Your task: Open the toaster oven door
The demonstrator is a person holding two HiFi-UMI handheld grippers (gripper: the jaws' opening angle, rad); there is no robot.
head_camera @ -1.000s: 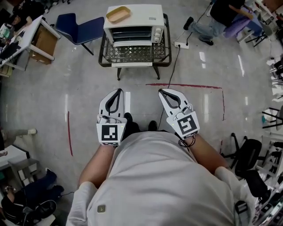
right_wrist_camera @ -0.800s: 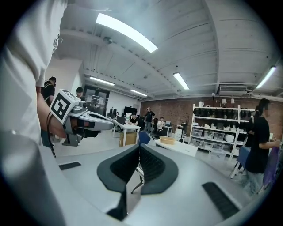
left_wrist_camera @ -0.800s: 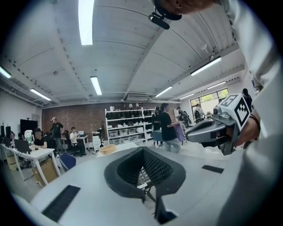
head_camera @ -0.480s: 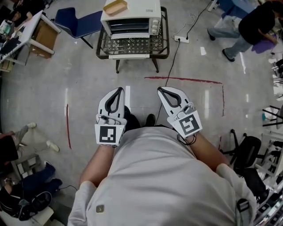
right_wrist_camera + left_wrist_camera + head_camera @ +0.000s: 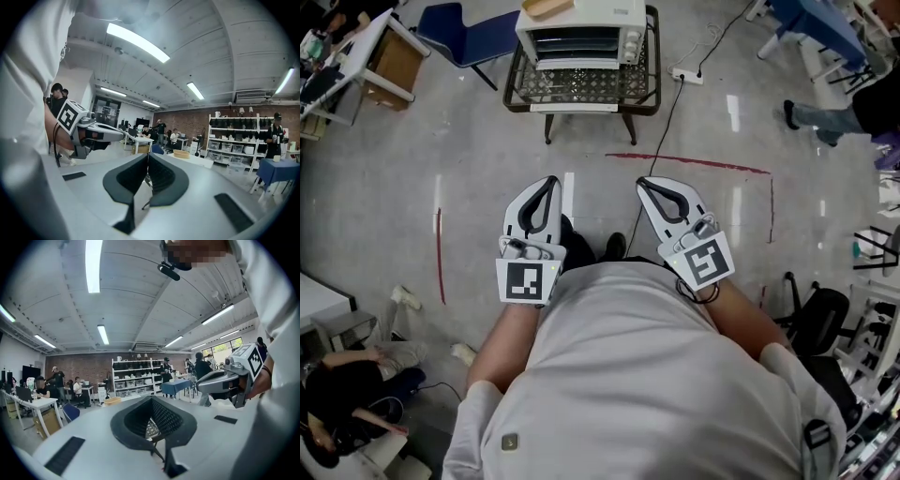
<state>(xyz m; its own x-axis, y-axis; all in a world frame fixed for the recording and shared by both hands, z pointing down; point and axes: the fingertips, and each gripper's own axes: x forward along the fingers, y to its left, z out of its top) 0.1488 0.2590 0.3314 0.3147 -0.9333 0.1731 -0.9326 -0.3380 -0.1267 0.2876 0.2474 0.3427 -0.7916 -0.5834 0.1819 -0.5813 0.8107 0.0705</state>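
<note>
Grey concrete floor spreads wide between the person and the job. At the far left a blue chair stands beside a wire-mesh stand. The left gripper is held close against the person's body, its jaws pressed together on nothing. Ahead and well apart from it, the white toaster oven sits on top of the stand, with a tan tray lying on its roof. Its glass door looks shut, though at this range I can't be sure it is fully latched. The right gripper hangs level with the left, jaws likewise together and empty. As I judge it, nothing of the task is done: the walk up, the grip on the handle and the pull down all remain.
</note>
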